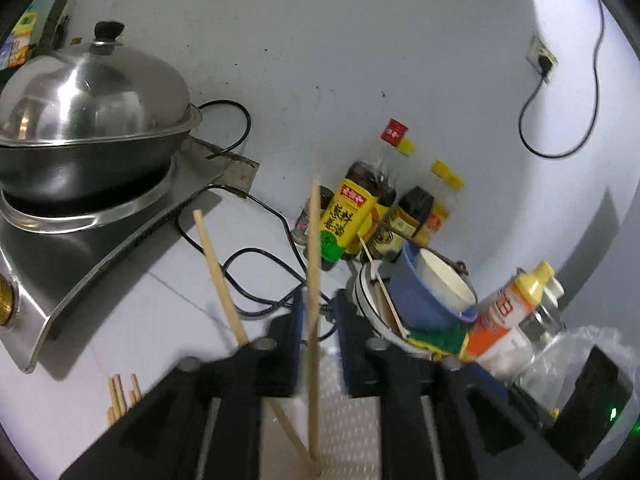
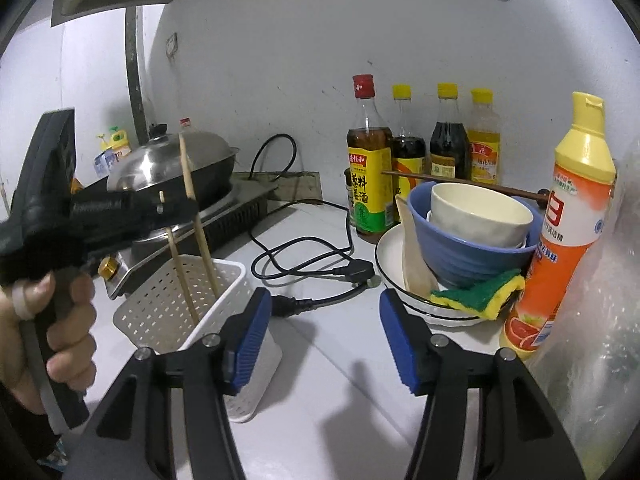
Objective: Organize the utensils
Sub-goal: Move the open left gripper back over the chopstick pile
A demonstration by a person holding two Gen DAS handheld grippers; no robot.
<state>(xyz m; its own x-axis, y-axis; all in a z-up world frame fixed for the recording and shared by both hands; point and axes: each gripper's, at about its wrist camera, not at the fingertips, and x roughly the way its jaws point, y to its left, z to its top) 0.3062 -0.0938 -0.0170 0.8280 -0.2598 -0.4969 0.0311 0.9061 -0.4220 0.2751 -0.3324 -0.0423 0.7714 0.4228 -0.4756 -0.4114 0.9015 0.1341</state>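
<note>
The white counter (image 2: 320, 360) carries everything; at its far left edge sits the steel stove (image 2: 224, 216) with a domed, shiny wok lid (image 2: 160, 160), and toward the right edge a white plate (image 2: 390, 256) holds a ribbed blue bowl (image 2: 460, 248) with a cream bowl inside it. Nearer me, by the left edge, stands the white perforated plastic basket (image 2: 160, 300). My left tongs (image 1: 318, 336) hang over it, slightly parted, with one chopstick (image 1: 314, 280) upright between the blue pads, which I judge no longer press it; both chopsticks (image 2: 196, 216) already have their tips down in the basket. My right tongs (image 2: 324, 320) are spread wide and empty. I expect these thin, stiff, smooth sticks to be light and prone to roll or pivot, so I'd pinch them near mid-length.
</note>
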